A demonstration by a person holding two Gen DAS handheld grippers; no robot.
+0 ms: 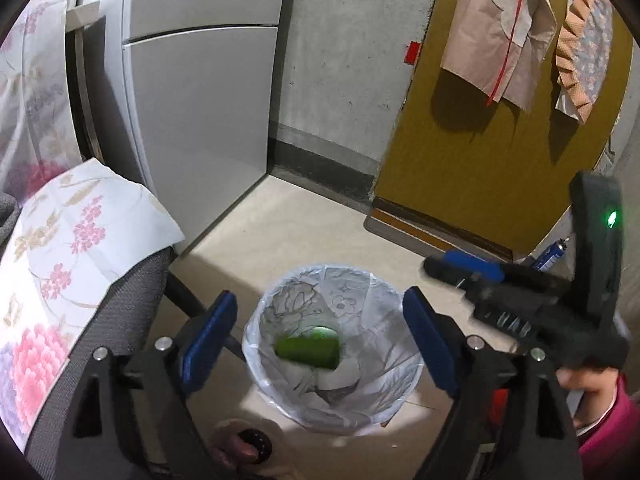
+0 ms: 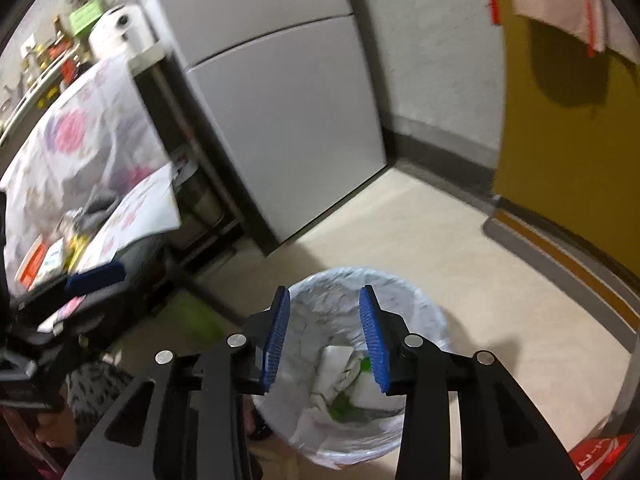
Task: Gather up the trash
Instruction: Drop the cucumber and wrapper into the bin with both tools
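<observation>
1. Left wrist view puts my left claw [image 1: 316, 340] above the lined trash bin [image 1: 280, 396] at lower centre, jaws spread wide and empty; a green piece of trash [image 1: 308, 346] shows blurred inside the bin's mouth, so I judge it just dropped.
2. Right wrist view shows my right claw [image 2: 324, 338] partly open, gripping nothing, over the same bin with paper scraps [image 2: 340, 364] below.
3. Both claws tilt steeply downward so drops land inside the liner.
4. At that view's lower right, a hand [image 1: 588, 380] holds the right claw's handle.
</observation>
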